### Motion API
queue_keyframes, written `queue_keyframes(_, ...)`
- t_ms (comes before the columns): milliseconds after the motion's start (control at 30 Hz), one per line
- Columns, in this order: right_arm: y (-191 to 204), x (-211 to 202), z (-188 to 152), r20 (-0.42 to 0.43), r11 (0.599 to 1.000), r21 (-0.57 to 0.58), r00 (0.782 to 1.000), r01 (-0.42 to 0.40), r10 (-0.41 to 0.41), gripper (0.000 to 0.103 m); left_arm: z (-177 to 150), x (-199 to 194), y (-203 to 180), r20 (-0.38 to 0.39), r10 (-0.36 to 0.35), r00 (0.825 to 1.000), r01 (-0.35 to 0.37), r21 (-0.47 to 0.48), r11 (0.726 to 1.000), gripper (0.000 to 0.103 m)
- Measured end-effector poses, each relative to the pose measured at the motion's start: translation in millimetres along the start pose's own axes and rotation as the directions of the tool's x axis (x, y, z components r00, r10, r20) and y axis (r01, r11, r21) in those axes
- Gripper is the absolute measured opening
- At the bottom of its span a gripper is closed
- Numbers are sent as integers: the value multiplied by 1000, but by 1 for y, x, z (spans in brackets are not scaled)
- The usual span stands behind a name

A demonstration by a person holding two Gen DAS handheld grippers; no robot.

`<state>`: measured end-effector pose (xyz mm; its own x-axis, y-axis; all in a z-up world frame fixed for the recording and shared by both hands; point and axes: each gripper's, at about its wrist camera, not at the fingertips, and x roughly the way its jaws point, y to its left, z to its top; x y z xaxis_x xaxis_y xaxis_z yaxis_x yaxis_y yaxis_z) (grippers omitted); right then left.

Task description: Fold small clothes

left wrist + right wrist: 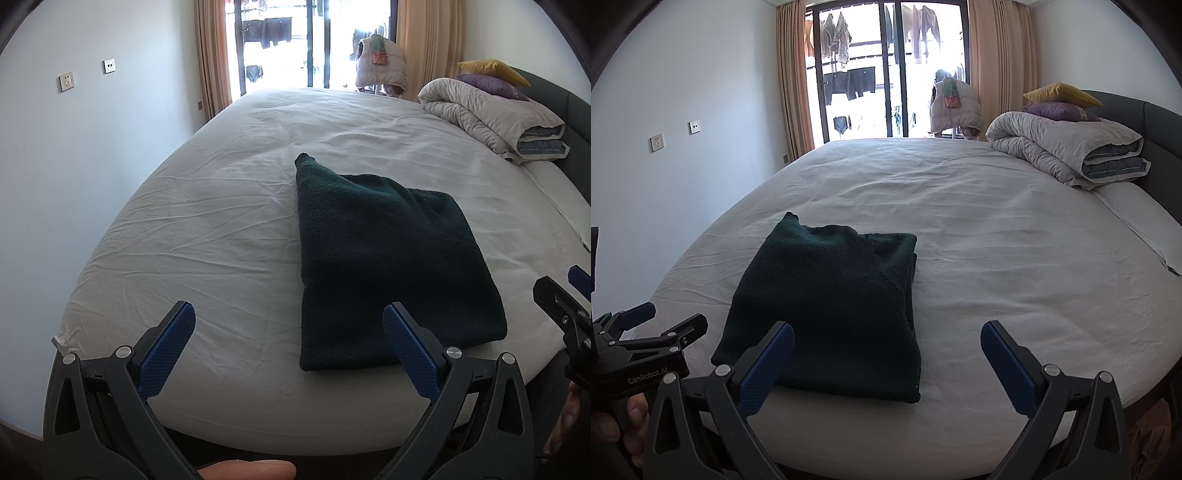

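Near the foot of the bed, my left hand-held gripper hung level just above the mattress edge, its two blue-padded fingers spread wide with nothing between them. My thumb showed under it at the bottom of the left wrist view. To the right, my right hand-held gripper sat at much the same height, pointing toward the window, and it too stood wide and empty. Each one could be seen from the other's camera, at the frame's edge, well apart from each other.

Between and just beyond them lay the dark green sweater, folded into a rough rectangle on the white sheet, flat, with one cuff sticking out at its far left corner. Neither hand-held gripper touched it; in the left view one finger overlapped its near edge only in line of sight. My left hand wrapped the handle, as the right wrist view showed. At the far right corner of the bed a folded duvet rested, with a purple pillow and a yellow pillow stacked on it.
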<state>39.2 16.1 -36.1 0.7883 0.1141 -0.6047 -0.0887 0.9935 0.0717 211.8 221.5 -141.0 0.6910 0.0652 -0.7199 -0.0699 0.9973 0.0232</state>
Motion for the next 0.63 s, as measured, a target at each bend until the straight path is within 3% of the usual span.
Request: queue_keyframes(633,-5,1,-1,-12,1000,11,1000,-4,4,103,-2,9,2,-14,2,1000,-2,-3,1000,103)
